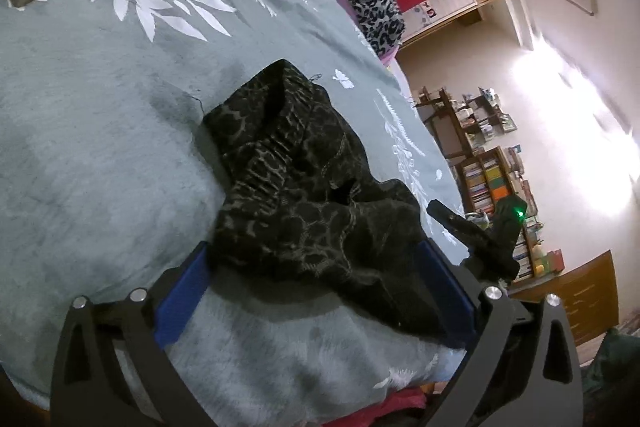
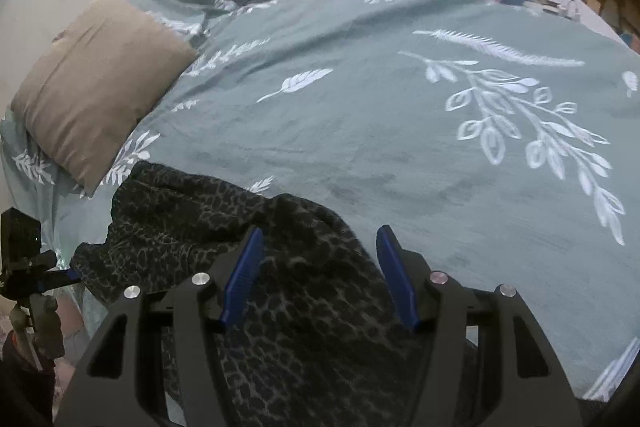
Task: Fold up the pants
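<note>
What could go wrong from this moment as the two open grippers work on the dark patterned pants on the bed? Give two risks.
1. The pants lie bunched, so a pinch by the left gripper may catch several layers and fold crookedly.
2. The right gripper sits low over the soft green blanket, so closing might grab blanket with the cloth.
</note>
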The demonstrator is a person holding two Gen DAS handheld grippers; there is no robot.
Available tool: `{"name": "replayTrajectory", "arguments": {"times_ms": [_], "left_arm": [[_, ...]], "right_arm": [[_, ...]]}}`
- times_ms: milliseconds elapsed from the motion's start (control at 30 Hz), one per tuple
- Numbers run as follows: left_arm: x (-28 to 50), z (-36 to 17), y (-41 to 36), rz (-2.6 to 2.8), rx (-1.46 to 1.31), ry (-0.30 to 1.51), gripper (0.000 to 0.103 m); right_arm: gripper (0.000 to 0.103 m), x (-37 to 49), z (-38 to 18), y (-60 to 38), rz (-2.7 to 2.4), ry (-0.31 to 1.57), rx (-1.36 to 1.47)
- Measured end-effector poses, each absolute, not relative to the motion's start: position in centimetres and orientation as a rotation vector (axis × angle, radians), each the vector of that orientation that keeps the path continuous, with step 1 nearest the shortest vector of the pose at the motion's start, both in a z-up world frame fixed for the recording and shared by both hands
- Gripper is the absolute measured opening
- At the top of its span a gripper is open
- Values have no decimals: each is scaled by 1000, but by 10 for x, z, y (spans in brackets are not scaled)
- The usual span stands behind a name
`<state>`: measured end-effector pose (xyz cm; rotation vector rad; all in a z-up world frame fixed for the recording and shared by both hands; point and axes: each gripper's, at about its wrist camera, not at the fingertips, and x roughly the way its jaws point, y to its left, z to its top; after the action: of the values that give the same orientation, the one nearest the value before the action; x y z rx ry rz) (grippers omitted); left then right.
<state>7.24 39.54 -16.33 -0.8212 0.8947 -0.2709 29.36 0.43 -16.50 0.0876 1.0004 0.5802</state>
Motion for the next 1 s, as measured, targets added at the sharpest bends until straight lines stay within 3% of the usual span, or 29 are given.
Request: {"name": "replayTrajectory", "arguments": {"times_ms": [367, 400, 467, 500, 733, 800, 867, 933, 1000], "left_arm": [[85, -163, 399, -259, -933, 803, 95], [87, -162, 399, -241, -925, 793, 90], [88, -164, 401, -200, -883, 801, 48], [87, -164, 403, -194, -878, 801, 42], [81, -164, 409, -224, -868, 760, 37], [81, -160, 408, -241, -841, 744, 37], [81, -158, 409, -246, -829, 731, 37], [86, -156, 413, -250, -828, 716, 37], [95, -151, 417, -251, -817, 693, 36]], "right_arm": [[61, 288, -155, 90, 721, 951, -72], [61, 287, -153, 106, 762, 944, -103], [70, 286, -152, 134, 821, 936, -152], [73, 286, -152, 145, 843, 932, -171], [73, 288, -164, 234, 1038, 922, -367], [55, 289, -175, 255, 1079, 949, -414], [27, 292, -183, 268, 1101, 984, -428], [9, 294, -183, 270, 1093, 976, -414], [9, 299, -176, 267, 1064, 948, -370]]}}
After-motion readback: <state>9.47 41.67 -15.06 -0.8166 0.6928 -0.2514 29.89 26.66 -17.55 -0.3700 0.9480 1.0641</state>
